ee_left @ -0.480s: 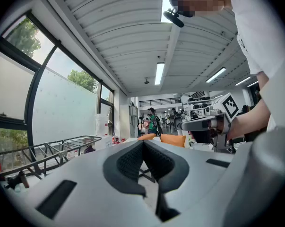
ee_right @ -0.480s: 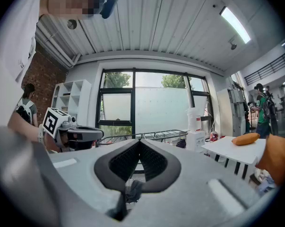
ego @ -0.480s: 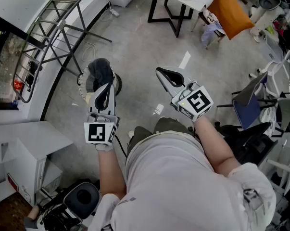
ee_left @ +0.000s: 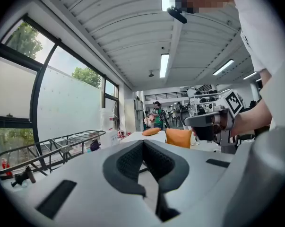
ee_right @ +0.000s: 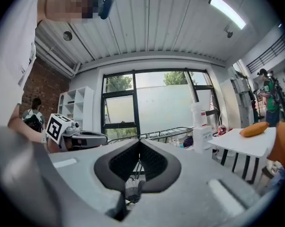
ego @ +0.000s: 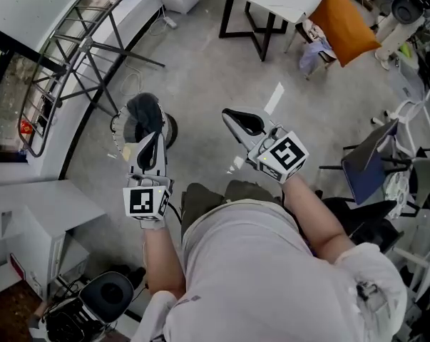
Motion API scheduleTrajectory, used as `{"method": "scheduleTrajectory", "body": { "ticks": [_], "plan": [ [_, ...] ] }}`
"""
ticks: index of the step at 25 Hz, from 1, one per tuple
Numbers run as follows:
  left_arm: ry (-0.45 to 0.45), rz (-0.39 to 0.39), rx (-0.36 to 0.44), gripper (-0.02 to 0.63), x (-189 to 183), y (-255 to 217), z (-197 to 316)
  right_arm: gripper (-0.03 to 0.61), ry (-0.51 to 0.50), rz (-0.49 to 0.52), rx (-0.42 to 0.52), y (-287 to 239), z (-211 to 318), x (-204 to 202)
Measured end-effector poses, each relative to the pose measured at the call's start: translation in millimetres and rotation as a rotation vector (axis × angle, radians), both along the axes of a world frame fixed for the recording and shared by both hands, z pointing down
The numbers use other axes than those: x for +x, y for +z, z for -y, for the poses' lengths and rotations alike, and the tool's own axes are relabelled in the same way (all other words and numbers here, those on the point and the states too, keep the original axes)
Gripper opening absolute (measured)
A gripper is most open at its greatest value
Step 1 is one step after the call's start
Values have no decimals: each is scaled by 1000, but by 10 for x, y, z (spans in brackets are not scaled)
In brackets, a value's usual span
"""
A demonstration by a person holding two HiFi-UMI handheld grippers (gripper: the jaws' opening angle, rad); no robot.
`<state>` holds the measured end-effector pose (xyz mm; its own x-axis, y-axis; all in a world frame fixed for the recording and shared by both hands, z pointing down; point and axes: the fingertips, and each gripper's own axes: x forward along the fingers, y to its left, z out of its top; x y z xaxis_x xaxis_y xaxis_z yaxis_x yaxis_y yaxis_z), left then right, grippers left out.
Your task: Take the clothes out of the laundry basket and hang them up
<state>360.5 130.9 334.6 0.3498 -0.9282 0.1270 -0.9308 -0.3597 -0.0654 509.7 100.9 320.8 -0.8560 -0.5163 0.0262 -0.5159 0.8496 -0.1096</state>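
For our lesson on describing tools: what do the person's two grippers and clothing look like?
The left gripper and the right gripper have pale grey bodies with black, textured jaw pads. Each carries a white cube printed with black square markers. The person wears a white short-sleeved shirt.

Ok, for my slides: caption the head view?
Left gripper and right gripper held out shut, empty; laundry basket and drying rack ahead.
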Motion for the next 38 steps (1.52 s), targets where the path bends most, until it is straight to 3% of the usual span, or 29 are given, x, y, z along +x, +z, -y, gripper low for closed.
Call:
{"method": "scheduleTrajectory", "body": {
  "ticks": [6, 12, 20, 28, 33, 38],
  "plan": [
    [-61, -5, -58, 0, -248, 266, 127, 6, -43, -19, -52, 210, 247, -239],
    [-124, -36, -75, 0, -890, 485, 381, 6, -104, -76, -67, 370, 609, -884],
    [-235, -87, -88, 0, -2329, 616, 636, 6, -242, -190, -97, 526, 1053, -2421],
    [-455, -143, -166, 0, -3739, 1088, 274, 23, -424, -355, -145, 1080, 1226, -3836],
    [-641, -180, -275, 0, -3771, 1540, -375, 35, -600, -507, -191, 1771, 1001, -4033],
    [-754, -214, -367, 0, -3925, 1976, -646, 53, -738, -659, -207, 2562, 933, -4355]
  ]
}}
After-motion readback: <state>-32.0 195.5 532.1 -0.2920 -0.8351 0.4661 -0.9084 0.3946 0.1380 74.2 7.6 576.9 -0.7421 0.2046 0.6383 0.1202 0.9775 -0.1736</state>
